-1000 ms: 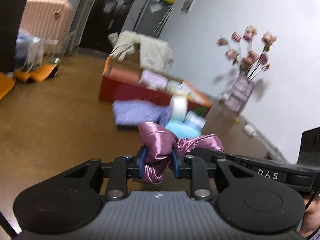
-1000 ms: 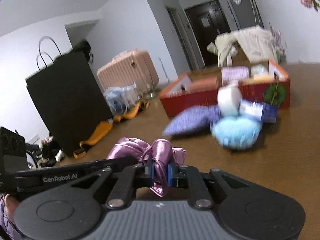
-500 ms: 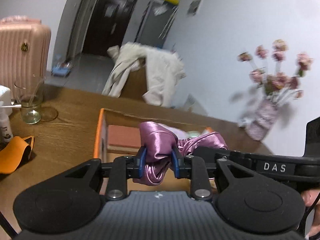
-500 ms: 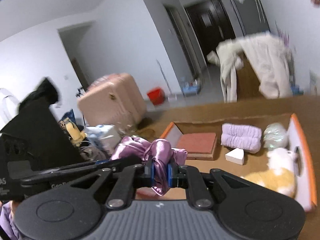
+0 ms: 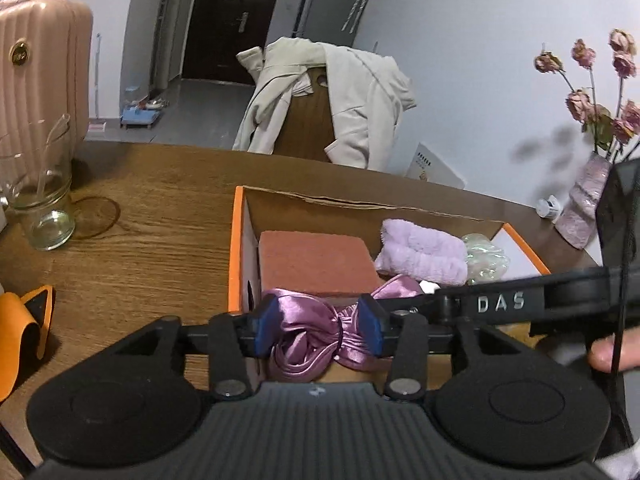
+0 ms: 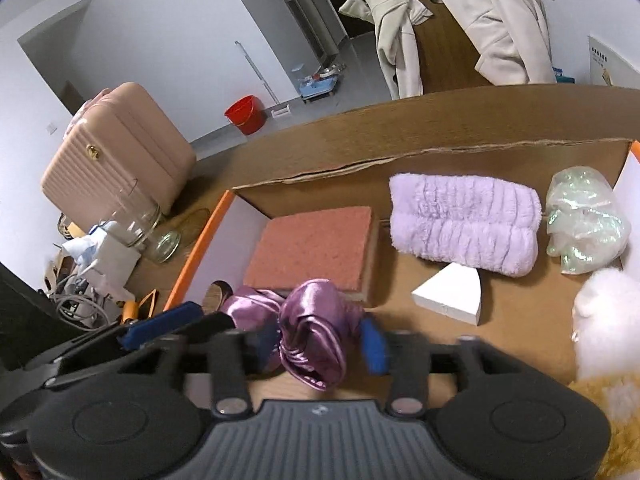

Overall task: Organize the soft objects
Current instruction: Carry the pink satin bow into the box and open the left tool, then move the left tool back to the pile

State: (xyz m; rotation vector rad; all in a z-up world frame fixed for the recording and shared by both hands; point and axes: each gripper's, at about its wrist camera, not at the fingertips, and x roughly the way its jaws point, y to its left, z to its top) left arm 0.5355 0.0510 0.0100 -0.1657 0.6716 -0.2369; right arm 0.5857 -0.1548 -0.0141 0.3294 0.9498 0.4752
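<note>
While both grippers hang over the near edge of the orange cardboard box (image 6: 200, 236), the purple satin scrunchie (image 6: 312, 328) sits between their fingers, low over the box floor at about 6 o'clock in the right wrist view.

Left gripper (image 5: 318, 326): blue pads spread apart, satin bunched loosely between them; contact with the pads cannot be confirmed. Right gripper (image 6: 320, 344): fingers also apart, pads blurred, fabric in the gap with daylight on either side. Judgement: the scrunchie is being let go into the box, release under way or just finished.

Already in box: terracotta sponge block (image 6: 316, 248) at 12 o'clock from the scrunchie, lilac plush headband (image 6: 464, 224) at 1 o'clock, iridescent pale-green ruffled item (image 6: 584, 220) at 2 o'clock, white wedge sponge (image 6: 450, 294) at 3 o'clock, white-and-yellow plush toy (image 6: 604, 320) at far right.

Remaining: cannot say; no loose soft items visible on the wooden table (image 5: 140, 216) in these views.

Obscured: whether the scrunchie rests on the box floor, hidden by gripper bodies. Plush toy cut off by frame edge. Box near wall not visible.
</note>
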